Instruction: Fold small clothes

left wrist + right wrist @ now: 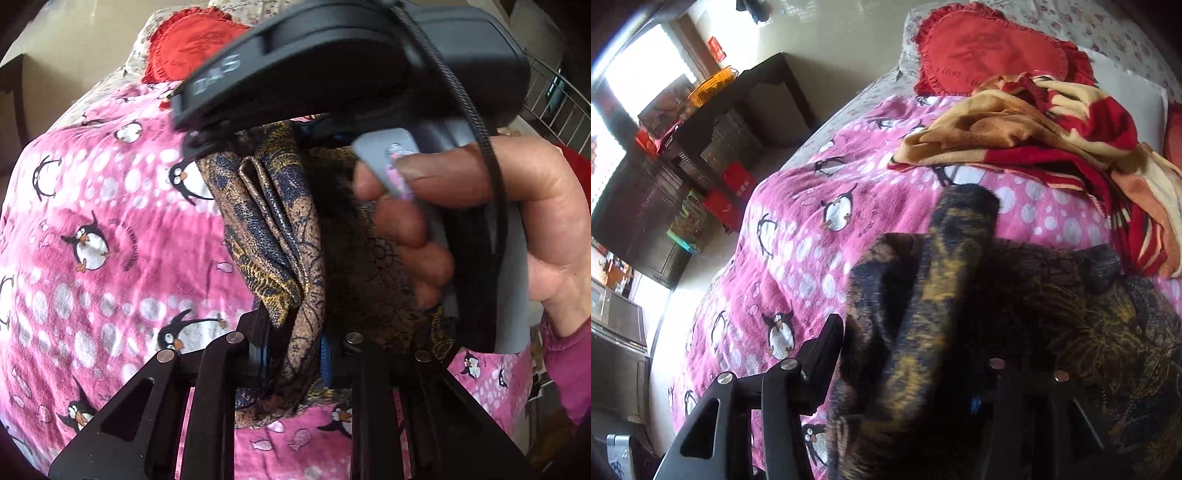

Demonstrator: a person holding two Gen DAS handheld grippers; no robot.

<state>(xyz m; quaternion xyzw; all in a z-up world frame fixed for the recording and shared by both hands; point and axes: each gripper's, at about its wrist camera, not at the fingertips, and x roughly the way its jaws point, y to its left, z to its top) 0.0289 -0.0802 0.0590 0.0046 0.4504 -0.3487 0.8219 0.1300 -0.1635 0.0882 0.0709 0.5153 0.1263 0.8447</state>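
- Clamped on a gathered fold of the brown-and-navy patterned garment [291,258], the left gripper [295,354] has its jaws drawn close, with the cloth pinched between its blue pads; this looks like a fresh hold taken so the piece can be carried over.
- Right gripper [908,362], seen in its own view, has its jaws standing apart with the garment [960,314] bunched between them; the pads do not appear to press, so it seems to be letting go, probably handing the cloth to the other side.
- From the left wrist view, the right gripper's black body [332,66] sits just above the garment, and the person's hand [480,229] wraps its grey handle, a pink sleeve [569,369] at the wrist.
- Beneath the garment lies the pink penguin blanket [812,229], the folding surface.
- Beyond the garment, a crumpled red-and-tan blanket [1034,129] lies pushed aside on that pink blanket.
- Farther off than that, a red heart-shaped cushion [990,55] sits at the bed's head.
- Judged from the bunching, the fold is unfinished.
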